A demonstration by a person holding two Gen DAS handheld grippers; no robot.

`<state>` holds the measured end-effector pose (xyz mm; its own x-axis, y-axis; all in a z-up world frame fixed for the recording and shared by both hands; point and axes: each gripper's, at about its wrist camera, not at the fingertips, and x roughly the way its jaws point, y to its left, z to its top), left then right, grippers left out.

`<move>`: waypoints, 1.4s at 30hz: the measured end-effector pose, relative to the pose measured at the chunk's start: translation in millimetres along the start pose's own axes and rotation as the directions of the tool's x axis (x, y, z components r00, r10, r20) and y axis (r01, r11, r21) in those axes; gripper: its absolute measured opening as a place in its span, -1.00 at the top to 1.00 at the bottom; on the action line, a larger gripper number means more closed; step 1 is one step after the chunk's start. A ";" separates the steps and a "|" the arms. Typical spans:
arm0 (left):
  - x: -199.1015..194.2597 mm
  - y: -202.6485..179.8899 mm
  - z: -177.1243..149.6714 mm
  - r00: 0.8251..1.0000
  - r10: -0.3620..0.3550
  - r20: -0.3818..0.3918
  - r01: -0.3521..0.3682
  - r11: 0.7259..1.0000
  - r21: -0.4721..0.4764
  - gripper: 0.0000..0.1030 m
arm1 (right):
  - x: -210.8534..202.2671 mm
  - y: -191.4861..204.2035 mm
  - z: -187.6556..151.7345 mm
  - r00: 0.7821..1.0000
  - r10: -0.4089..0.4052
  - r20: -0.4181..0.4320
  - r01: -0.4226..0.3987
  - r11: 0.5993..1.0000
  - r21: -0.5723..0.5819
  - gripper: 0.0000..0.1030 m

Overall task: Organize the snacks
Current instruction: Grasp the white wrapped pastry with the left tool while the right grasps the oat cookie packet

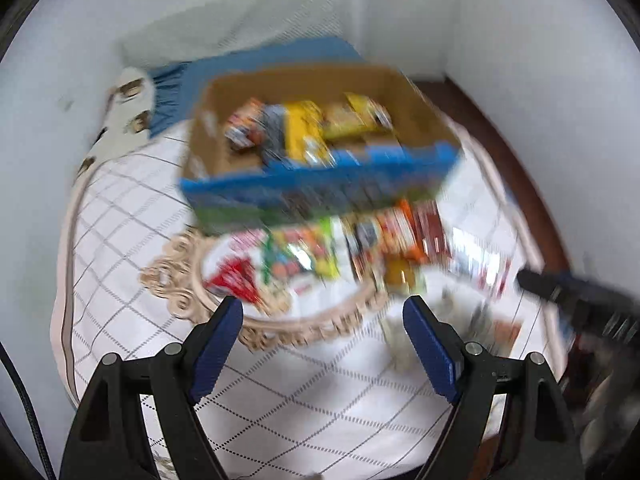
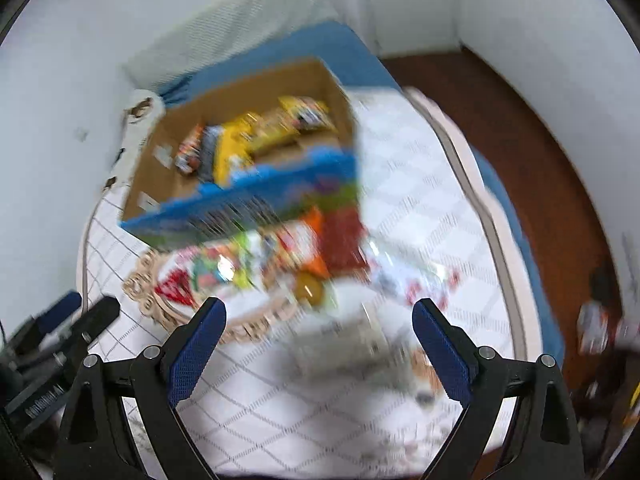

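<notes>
Motion blur smears both of your wrist views, so no print on the snack packets inside the cardboard box can be read. The packets piled on the ornate tray run together; you cannot tell one from the next. A pale, flat packet on the bed is too smeared to identify. Dark clutter on the floor at your right view's edge is unreadable and cut off.

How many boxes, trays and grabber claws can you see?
Box: 1
Tray: 1
Left claw: 1
Right claw: 1
Total: 4
Snacks are too blurry to count.
</notes>
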<state>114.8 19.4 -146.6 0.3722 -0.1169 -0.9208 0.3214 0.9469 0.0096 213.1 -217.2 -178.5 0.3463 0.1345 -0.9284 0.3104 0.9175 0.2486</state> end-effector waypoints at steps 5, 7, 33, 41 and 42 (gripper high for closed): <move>62.6 -75.8 -17.8 0.990 0.031 -0.135 0.009 0.958 0.286 -0.59 | 21.4 -65.2 -19.0 0.998 0.012 -0.064 -0.004 0.991 0.134 -0.87; 82.3 -98.9 -23.5 0.985 0.056 -0.166 0.010 0.927 0.376 -0.59 | 31.6 -90.3 -24.4 0.995 0.029 -0.092 -0.012 0.985 0.173 -0.87; 156.9 -65.2 -76.7 0.874 -0.025 -0.485 0.055 0.997 0.048 -0.11 | 129.9 -46.1 -46.3 0.914 -0.273 -0.300 0.047 0.806 -0.590 -0.86; 156.5 -12.0 -102.2 0.869 -0.082 -0.488 0.046 0.995 -0.085 -0.11 | 175.8 -32.8 -59.2 0.851 -0.381 -0.361 0.058 0.752 -0.657 -0.49; 155.4 -12.8 -103.5 0.868 -0.082 -0.489 0.057 0.996 -0.065 -0.11 | 176.4 -35.8 -56.3 0.853 -0.366 -0.372 0.065 0.781 -0.621 -0.42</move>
<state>78.4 20.2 -330.2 -0.1289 -0.0324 -0.9911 0.2850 0.9561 -0.0683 213.3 -205.3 -366.7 -0.1476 -0.0824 -0.9856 -0.2847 0.9579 -0.0374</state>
